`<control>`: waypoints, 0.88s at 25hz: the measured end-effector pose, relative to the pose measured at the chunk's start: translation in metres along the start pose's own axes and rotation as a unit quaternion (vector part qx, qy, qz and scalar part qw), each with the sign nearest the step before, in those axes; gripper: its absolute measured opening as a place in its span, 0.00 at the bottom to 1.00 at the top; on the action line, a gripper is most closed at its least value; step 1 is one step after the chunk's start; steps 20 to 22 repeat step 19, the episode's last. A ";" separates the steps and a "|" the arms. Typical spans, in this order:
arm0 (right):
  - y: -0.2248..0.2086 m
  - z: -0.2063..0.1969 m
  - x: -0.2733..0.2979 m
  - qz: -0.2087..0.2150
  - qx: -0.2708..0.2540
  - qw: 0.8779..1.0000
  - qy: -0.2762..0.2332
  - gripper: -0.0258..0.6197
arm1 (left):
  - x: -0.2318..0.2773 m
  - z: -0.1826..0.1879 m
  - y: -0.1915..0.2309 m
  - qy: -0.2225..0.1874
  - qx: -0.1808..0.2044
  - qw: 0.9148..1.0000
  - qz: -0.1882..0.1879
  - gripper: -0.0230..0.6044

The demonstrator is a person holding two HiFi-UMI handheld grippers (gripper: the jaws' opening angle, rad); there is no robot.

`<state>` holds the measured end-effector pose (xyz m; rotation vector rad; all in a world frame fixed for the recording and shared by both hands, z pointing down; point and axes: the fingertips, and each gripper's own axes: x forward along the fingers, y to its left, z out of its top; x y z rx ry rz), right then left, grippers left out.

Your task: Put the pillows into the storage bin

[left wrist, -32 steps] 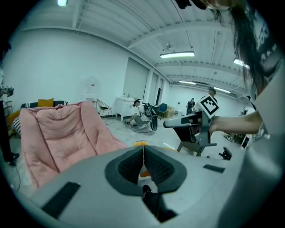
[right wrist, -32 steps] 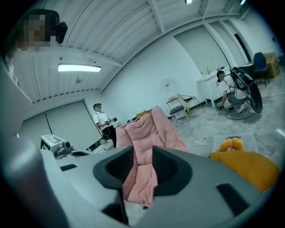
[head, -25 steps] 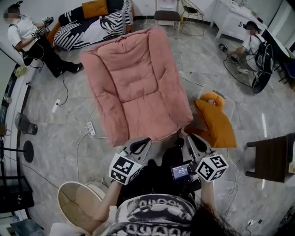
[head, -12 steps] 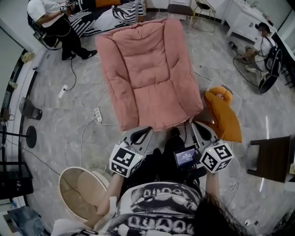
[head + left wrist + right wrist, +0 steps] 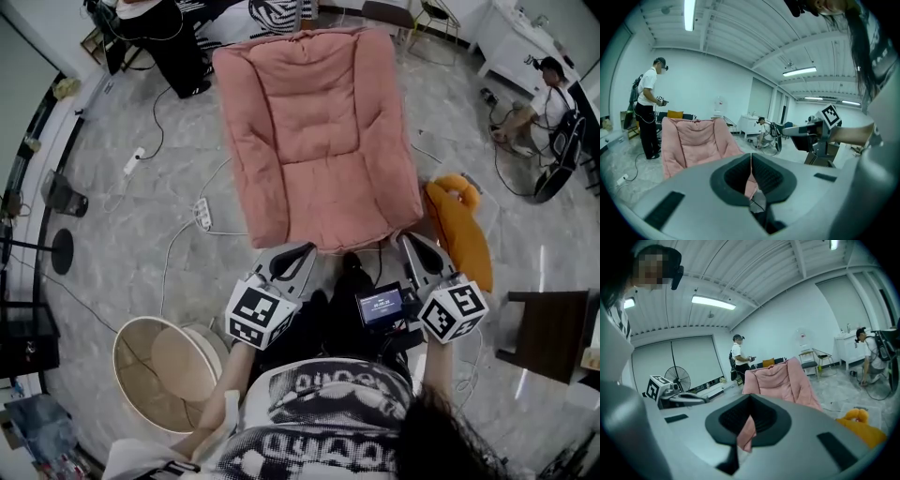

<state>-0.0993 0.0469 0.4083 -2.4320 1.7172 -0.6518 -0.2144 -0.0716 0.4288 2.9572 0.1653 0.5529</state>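
1. Left gripper (image 5: 306, 251): jaws together, clamped on the near edge of the pink pillow (image 5: 319, 141). The left gripper view shows pink cloth pinched between the pads.
2. Right gripper (image 5: 407, 242): jaws together on the same near edge, further right. A tongue of pink cloth sits between its pads.
3. Pink pillow: large and quilted, reaching from the grippers toward the far side.
4. Orange pillow (image 5: 459, 239): on the floor, just right of the pink pillow.
5. Bin (image 5: 120, 375): round and pale, near left beside the person, well apart from both pillows.
6. Power strip (image 5: 202, 214): on the floor, left of the pink pillow.
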 end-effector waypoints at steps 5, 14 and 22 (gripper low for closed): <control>-0.005 0.004 0.002 -0.001 -0.006 1.000 0.004 0.03 | 0.003 0.000 0.002 0.001 -0.004 1.000 0.002 0.06; -0.018 0.000 0.002 -0.006 -0.005 1.000 0.012 0.03 | 0.015 0.001 -0.005 0.008 0.002 1.000 -0.009 0.06; -0.024 -0.001 0.005 -0.006 -0.005 1.000 0.013 0.03 | 0.022 0.001 -0.005 0.012 0.005 1.000 -0.012 0.06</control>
